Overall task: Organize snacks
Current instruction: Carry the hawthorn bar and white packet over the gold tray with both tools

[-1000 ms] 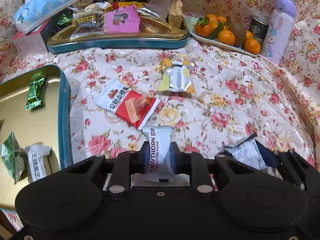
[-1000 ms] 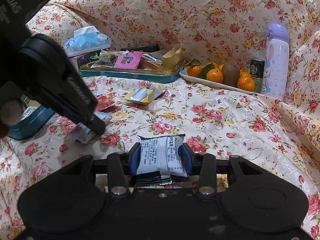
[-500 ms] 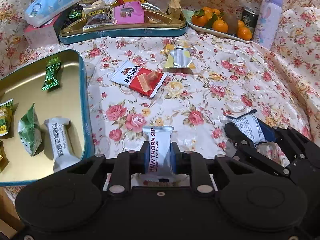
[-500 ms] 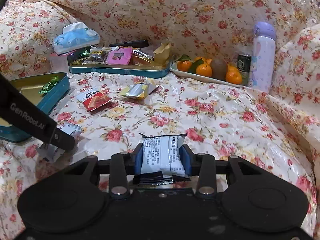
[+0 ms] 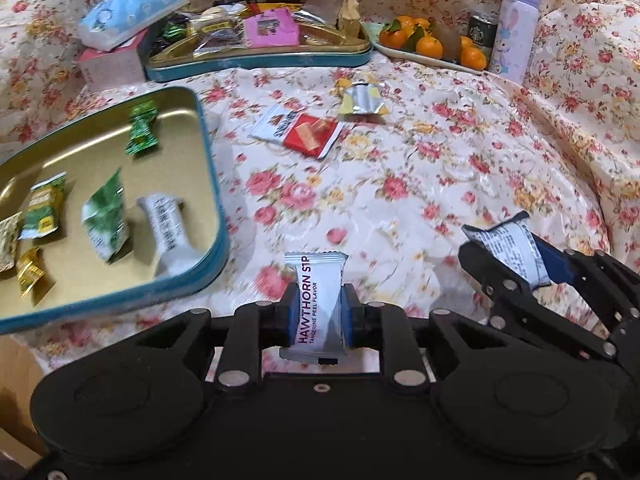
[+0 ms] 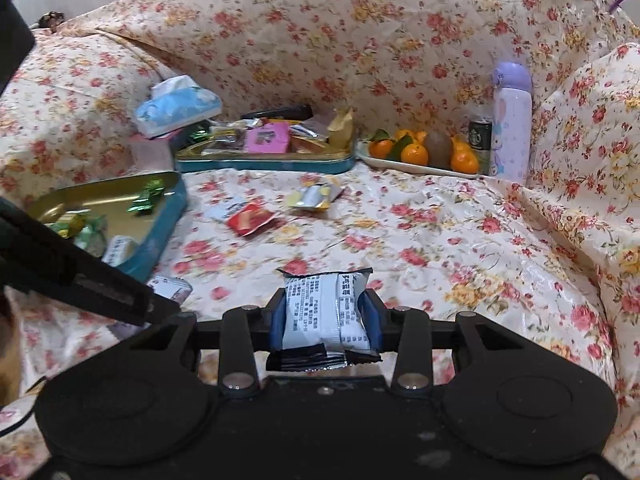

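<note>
- White hawthorn strip packet (image 5: 320, 304), left wrist view: clamped upright between the blue pads of the left gripper (image 5: 319, 314), lifted clear of the floral cloth (image 5: 420, 184).
- Same view: near tin (image 5: 210, 168), gold inside with a teal rim, sits to the left, already holding green, yellow and white wrapped sweets. Red-and-white packet (image 5: 298, 132) and silver-yellow packet (image 5: 360, 100) lie loose on the cloth beyond.
- Same view, lower right: right gripper (image 5: 508, 252) clenched on a white printed packet (image 5: 510, 250).
- Right wrist view: that printed packet (image 6: 326, 312) is pinched between the blue pads of the right gripper (image 6: 325, 316), black end seam towards the camera. Near tin (image 6: 172, 216) far left, partly behind the left gripper's dark arm (image 6: 80, 276).
- Judged step: both hands loaded, carrying to a tin. Likely the near one, though the heaped far tin (image 6: 264, 164) cannot be ruled out.
- Next move calls for: swinging the left packet over the teal rim, setting it on bare gold floor, then opening; right follows without clashing.
</note>
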